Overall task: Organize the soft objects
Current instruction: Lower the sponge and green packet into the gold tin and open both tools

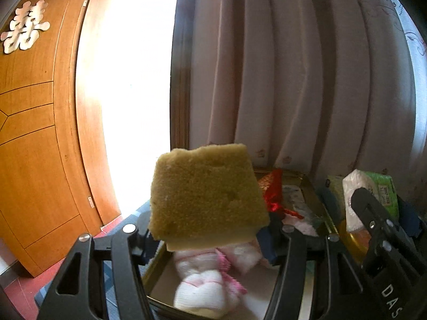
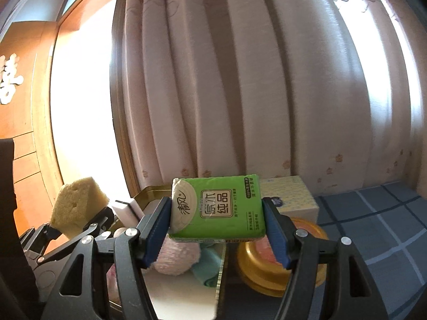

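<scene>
Left gripper clamps yellow sponge; right gripper clamps green tissue pack, long axis across jaws. Gold tray lies just below-ahead of both, left gripper nearer.

We are holding two things above the tray.
The sponge is sitting between our left gripper fingers; the tissue pack between our right gripper fingers, with towels lying below.

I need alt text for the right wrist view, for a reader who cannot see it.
The right gripper clamps a green tissue pack above a gold tray of soft items. At left, the left gripper holds a yellow sponge; pink curtains hang behind.
</scene>
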Tool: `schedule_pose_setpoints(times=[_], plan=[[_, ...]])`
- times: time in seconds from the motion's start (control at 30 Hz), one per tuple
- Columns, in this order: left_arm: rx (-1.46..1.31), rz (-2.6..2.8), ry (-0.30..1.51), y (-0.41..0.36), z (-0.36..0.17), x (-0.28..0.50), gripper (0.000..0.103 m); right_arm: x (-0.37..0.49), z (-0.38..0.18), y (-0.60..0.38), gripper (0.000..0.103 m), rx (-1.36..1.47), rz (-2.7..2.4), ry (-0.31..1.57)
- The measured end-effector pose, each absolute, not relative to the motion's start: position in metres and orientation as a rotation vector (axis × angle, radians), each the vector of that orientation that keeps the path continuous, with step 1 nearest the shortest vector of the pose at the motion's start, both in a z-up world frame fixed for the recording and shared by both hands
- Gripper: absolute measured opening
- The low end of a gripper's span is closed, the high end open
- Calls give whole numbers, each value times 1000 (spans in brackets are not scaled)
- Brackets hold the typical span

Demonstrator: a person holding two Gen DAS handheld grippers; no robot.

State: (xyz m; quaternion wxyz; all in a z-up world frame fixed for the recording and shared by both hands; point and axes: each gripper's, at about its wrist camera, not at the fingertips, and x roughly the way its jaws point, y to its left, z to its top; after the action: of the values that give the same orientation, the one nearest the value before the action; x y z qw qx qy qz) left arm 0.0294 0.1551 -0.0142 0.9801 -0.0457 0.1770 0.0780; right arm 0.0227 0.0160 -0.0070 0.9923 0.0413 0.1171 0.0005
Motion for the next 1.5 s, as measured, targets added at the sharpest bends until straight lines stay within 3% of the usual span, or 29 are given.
schedule_pose_setpoints(times=[0.97, 1.5], plan=[[-16, 109, 388, 152, -13, 43, 60, 29, -7, 8, 69, 132, -6, 253], [-39, 62, 394, 143, 8, 56, 60, 48, 26, -8, 69, 127, 0, 244]])
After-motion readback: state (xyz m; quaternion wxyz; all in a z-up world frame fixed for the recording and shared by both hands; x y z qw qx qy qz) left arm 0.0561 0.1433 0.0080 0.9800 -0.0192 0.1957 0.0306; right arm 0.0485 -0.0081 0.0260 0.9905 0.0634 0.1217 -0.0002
